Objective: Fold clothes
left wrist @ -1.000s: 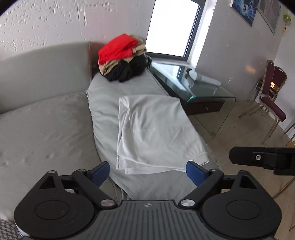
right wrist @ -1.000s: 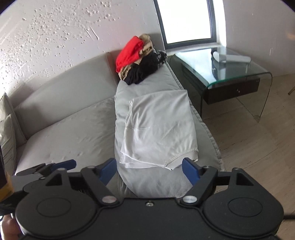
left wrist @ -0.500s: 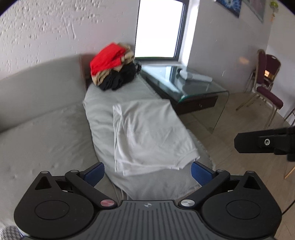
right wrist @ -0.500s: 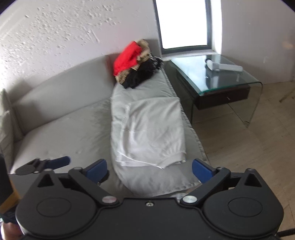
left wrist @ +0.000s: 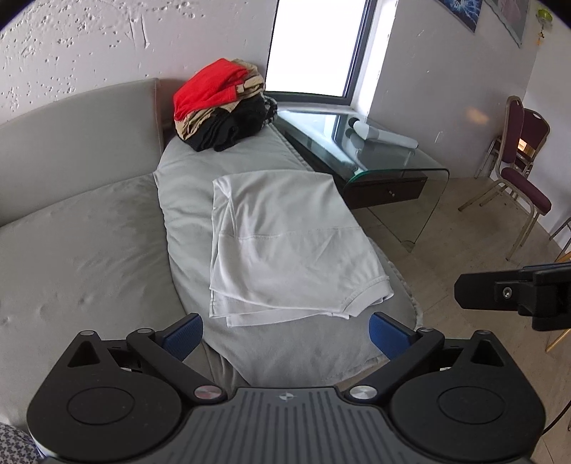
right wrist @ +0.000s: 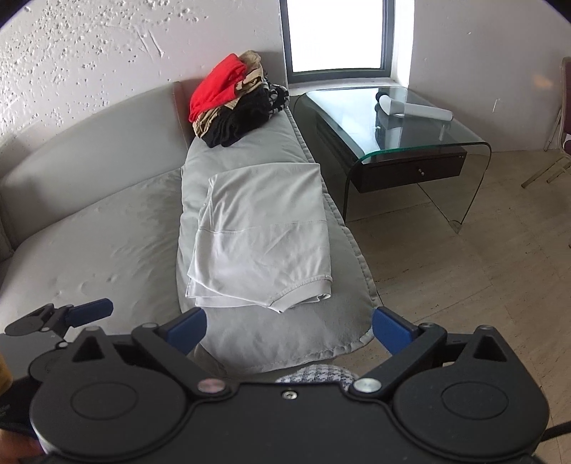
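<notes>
— What lies on the sofa (left wrist: 78,228)?
— A folded shirt (left wrist: 285,246) lies flat on the long cushion (left wrist: 185,171), near its front end. Behind it, at the far end against the wall (left wrist: 89,43), sits a pile of clothes (left wrist: 221,103).
— And beside the sofa?
— A glass table (right wrist: 399,132) stands just right of the cushion, under the window (right wrist: 335,32), with chairs (left wrist: 517,167) farther right.

Left hand-held gripper (left wrist: 285,332) jaws wide apart, angled downward, right hand-held gripper (right wrist: 289,330) likewise, both empty
</notes>
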`<state>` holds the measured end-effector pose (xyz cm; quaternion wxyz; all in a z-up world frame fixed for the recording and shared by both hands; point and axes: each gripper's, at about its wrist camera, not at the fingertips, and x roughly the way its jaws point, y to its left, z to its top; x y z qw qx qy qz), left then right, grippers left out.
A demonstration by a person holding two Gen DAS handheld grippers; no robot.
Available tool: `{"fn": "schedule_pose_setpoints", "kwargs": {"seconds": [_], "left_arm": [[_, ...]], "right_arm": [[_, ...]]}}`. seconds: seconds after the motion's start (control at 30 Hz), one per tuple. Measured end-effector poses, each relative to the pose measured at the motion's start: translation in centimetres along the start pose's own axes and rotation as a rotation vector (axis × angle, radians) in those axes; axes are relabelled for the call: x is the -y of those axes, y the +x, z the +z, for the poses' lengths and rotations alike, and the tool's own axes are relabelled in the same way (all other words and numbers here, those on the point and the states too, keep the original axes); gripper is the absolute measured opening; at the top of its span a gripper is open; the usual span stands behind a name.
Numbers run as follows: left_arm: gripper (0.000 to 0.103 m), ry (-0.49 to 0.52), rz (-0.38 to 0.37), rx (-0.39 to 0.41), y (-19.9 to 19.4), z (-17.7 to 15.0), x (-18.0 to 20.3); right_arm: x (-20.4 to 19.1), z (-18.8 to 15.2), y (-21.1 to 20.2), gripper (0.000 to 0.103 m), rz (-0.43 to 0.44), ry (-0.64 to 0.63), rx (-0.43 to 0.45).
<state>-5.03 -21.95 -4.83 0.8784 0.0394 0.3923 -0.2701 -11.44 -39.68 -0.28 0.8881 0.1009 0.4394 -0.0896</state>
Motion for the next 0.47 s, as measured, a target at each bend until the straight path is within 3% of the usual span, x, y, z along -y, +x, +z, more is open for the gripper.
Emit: {"fn": "schedule_pose_setpoints", "kwargs": {"seconds": [0.47], "left_arm": [[0.102,0.016,0.01,0.026,0.6,-0.3,-0.3]], "right_arm": [[-0.2,-0.3,1.3,0.1,0.012,-0.001,-0.016]]}}
